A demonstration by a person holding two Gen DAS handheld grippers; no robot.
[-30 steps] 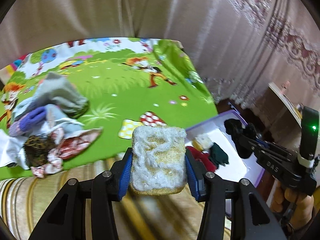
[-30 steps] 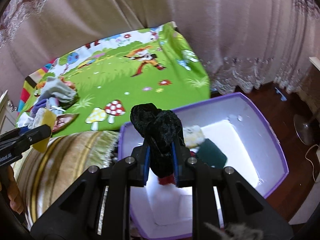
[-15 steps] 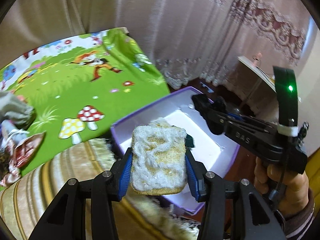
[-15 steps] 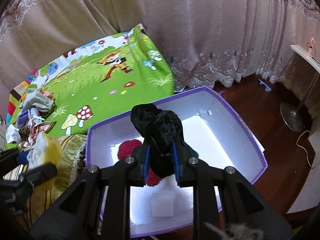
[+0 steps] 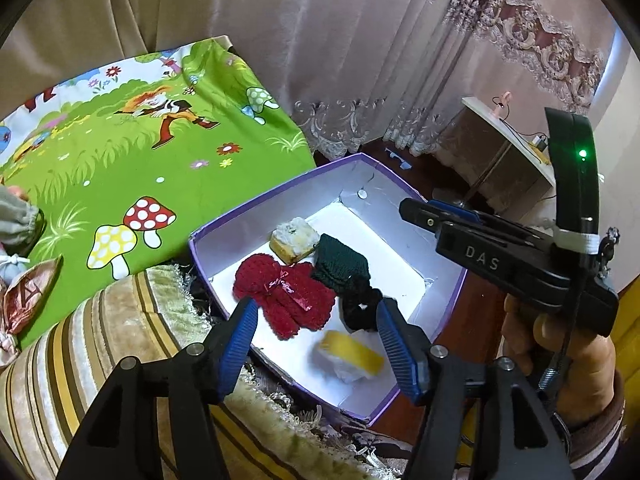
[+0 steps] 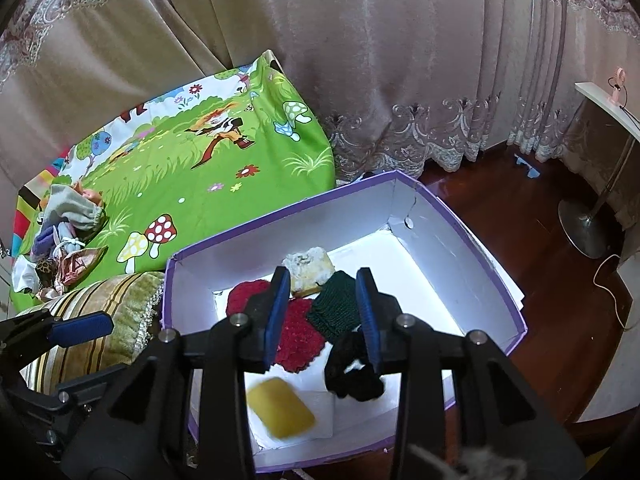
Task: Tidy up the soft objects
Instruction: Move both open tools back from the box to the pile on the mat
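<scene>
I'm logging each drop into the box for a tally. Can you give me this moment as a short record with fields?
container: purple box, white inside, open top
in box: red knit piece; dark green knit piece; yellow-white sponge; black velvet scrunchie; second yellow sponge, blurred
left hand-held gripper: jaws opening, nothing between the pads
right hand-held gripper: jaws opening, scrunchie free below
left to sort: pile of soft items on the green cartoon cloth

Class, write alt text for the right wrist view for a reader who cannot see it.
The right tool hangs over a purple-rimmed white box, jaws opening, nothing clamped. In the box lie a yellow sponge, a black scrunchie, red and green knits.
</scene>
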